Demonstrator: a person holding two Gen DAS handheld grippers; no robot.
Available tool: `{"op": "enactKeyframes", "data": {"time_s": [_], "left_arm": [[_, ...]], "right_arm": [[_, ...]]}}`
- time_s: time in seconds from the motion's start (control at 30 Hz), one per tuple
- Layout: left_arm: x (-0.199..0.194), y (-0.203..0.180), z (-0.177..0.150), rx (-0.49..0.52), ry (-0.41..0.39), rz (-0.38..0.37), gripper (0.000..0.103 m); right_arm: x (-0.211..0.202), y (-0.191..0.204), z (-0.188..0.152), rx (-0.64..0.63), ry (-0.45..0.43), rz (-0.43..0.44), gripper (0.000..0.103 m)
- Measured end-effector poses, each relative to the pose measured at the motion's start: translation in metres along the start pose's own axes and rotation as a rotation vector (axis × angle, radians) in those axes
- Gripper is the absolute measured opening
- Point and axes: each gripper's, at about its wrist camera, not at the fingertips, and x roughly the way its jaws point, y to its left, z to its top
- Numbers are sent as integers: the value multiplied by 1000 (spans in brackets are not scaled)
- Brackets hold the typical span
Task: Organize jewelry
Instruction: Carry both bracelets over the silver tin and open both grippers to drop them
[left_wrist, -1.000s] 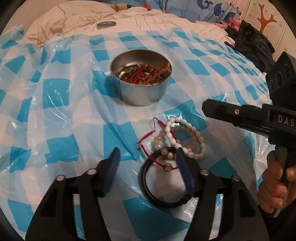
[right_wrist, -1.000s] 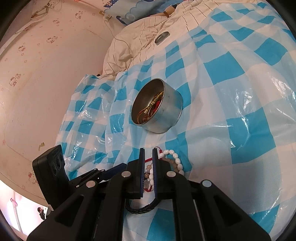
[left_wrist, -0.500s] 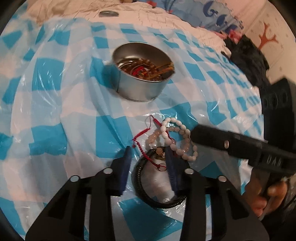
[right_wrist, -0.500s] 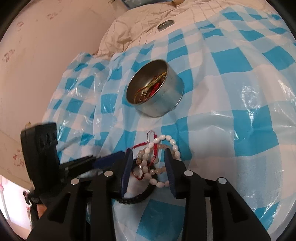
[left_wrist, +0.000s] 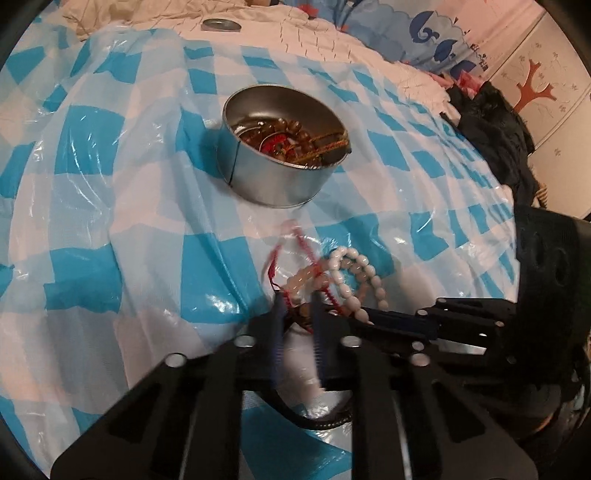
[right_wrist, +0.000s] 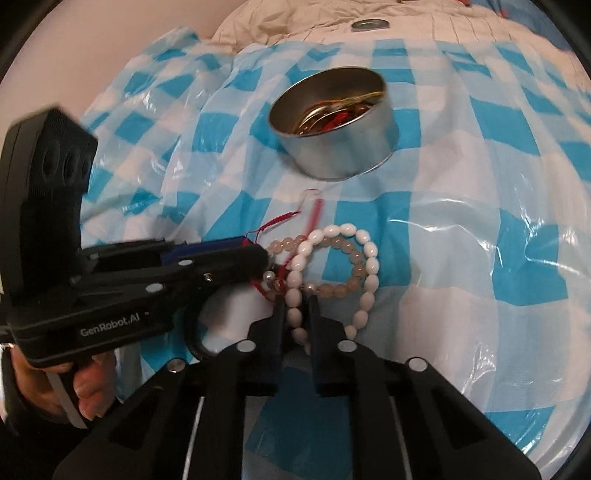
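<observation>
Both grippers have just closed: the right gripper (right_wrist: 297, 314) pinches the near side of the white oval-bead bracelet (right_wrist: 364, 266), whose loop stretches away toward the round silver tin (right_wrist: 343, 147); the left gripper (left_wrist: 297, 314) clamps the red cord bracelet (left_wrist: 306, 254), its tail trailing toward the tin. Only the right view shows the hand (right_wrist: 55, 391). Beyond, the checked plastic sheet (left_wrist: 110, 184) spreads.

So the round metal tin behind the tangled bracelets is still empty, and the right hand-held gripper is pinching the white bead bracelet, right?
Not quite. The round metal tin already holds jewelry: brown beads and red cord show inside it in the left wrist view. The rest stands: the right hand-held gripper is pinching the white bead bracelet.
</observation>
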Motion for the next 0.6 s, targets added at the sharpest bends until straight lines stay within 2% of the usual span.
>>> {"op": "enactKeyframes", "data": {"time_s": [0.1,0.27,0.4,0.6], "left_arm": [[-8,1,2,-7,-24,-11,2],[-32,11,10,-52,-99,-47,2],[-43,17,15,-69,-133,-45,2],[-49,14,18,-57,-145,-59,2]], "right_arm": [[-8,-13,3,84,-31,86,11],[-33,-38,9,226,-156,283,9],[-37,-51,10,302,-193,329,9],[-51,-49,11,301,-259,359,9]]}}
